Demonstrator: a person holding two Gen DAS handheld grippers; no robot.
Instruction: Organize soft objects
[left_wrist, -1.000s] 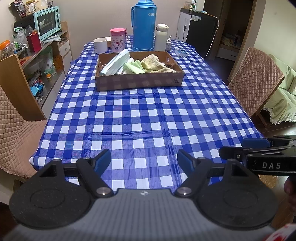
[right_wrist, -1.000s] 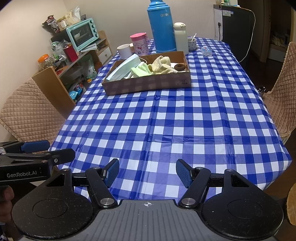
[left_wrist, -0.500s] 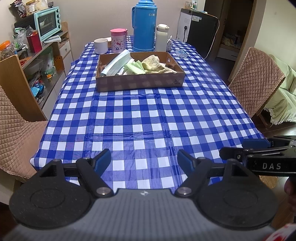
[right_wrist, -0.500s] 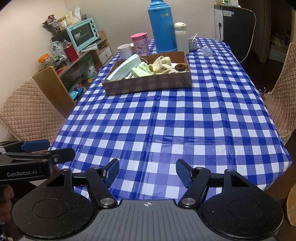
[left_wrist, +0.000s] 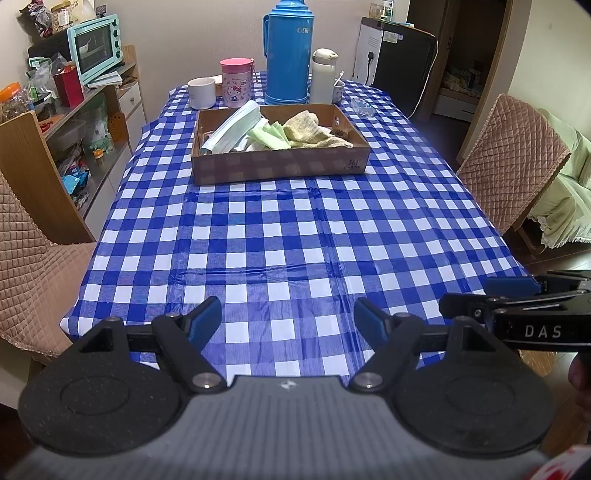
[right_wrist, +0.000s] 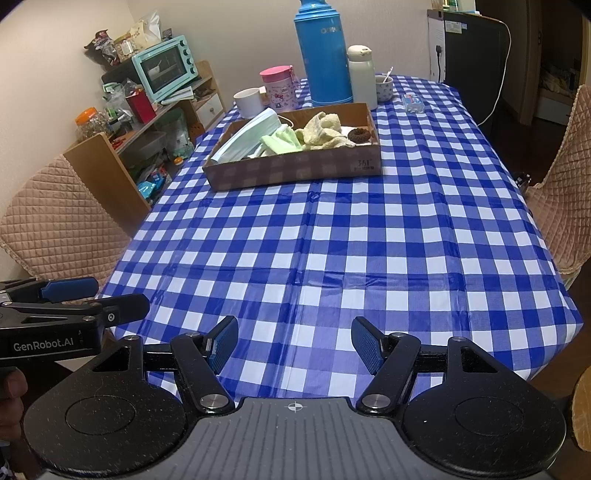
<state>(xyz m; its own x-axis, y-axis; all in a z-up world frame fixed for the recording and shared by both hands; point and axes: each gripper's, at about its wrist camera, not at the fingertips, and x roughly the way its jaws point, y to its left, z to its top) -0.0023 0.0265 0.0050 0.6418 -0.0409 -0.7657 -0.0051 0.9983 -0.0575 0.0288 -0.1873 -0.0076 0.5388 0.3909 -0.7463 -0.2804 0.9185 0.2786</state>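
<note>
Both the left claw (left_wrist: 287, 321) and the right claw (right_wrist: 294, 343) hang released and empty at the near edge of the worktop (right_wrist: 369, 240), well apart from the cardboard box (left_wrist: 280, 168) where masks (left_wrist: 232, 127) and cloths (left_wrist: 310, 127) lie gathered, seemingly ready to reach forward

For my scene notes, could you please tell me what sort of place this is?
Most likely a home dining room: a table in a blue checked tablecloth, quilted chair covers, and a toaster oven on a cluttered side shelf.
</note>
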